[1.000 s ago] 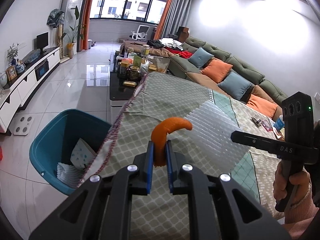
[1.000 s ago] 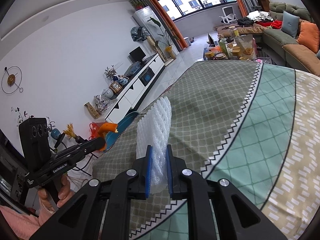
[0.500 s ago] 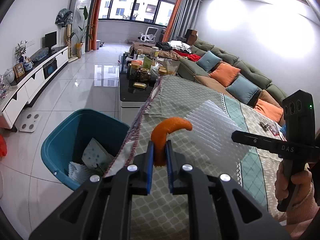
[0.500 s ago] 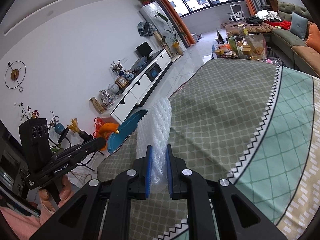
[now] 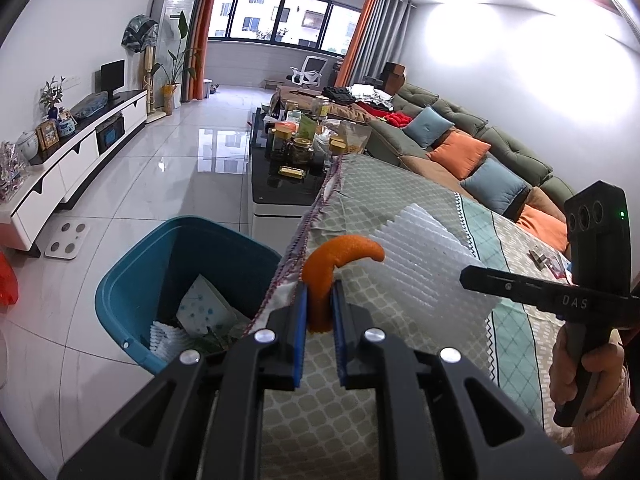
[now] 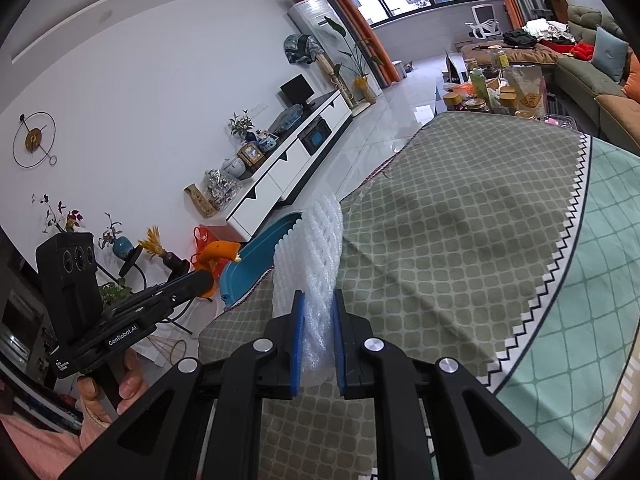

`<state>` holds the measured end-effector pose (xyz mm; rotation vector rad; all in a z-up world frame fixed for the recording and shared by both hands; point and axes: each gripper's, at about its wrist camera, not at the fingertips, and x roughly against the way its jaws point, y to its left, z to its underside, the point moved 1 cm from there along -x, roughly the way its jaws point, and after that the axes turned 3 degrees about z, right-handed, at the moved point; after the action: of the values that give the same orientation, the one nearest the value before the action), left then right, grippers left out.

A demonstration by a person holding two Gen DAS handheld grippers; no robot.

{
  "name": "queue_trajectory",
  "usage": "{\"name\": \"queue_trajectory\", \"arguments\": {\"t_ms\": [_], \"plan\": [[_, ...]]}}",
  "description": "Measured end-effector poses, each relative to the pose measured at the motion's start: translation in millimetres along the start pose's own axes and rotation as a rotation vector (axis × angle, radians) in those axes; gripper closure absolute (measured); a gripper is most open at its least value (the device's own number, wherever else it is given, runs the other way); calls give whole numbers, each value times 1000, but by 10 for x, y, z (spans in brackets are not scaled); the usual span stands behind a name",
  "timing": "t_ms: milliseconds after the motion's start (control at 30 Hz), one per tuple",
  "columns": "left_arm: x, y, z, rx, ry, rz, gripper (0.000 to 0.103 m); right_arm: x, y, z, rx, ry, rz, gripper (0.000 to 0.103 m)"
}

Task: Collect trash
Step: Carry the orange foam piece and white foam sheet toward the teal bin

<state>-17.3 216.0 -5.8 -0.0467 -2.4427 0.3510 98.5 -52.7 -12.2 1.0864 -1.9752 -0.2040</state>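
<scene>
Currently: left gripper (image 5: pixel 319 312) clamped on orange peel (image 5: pixel 336 258) near the table edge, right gripper (image 6: pixel 318 340) clamped on white foam sheet (image 6: pixel 310 248); advised—carry each fully past the rim of the teal bin (image 5: pixel 120 292) before releasing, peel first, sheet fed in edgewise

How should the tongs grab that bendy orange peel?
Pinch the orange peel on its straight lower strip, coming from below, the pads against its two flat faces. The curled top hooks sideways and gives no flat place. The left tongs grip it just so.
</scene>
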Motion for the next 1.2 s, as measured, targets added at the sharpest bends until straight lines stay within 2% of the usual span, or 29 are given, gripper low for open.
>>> {"name": "queue_trajectory", "arguments": {"t_ms": [1200], "plan": [[75, 119, -2, 34, -21, -38, 90, -205, 222, -148, 31, 18, -24, 90]]}}
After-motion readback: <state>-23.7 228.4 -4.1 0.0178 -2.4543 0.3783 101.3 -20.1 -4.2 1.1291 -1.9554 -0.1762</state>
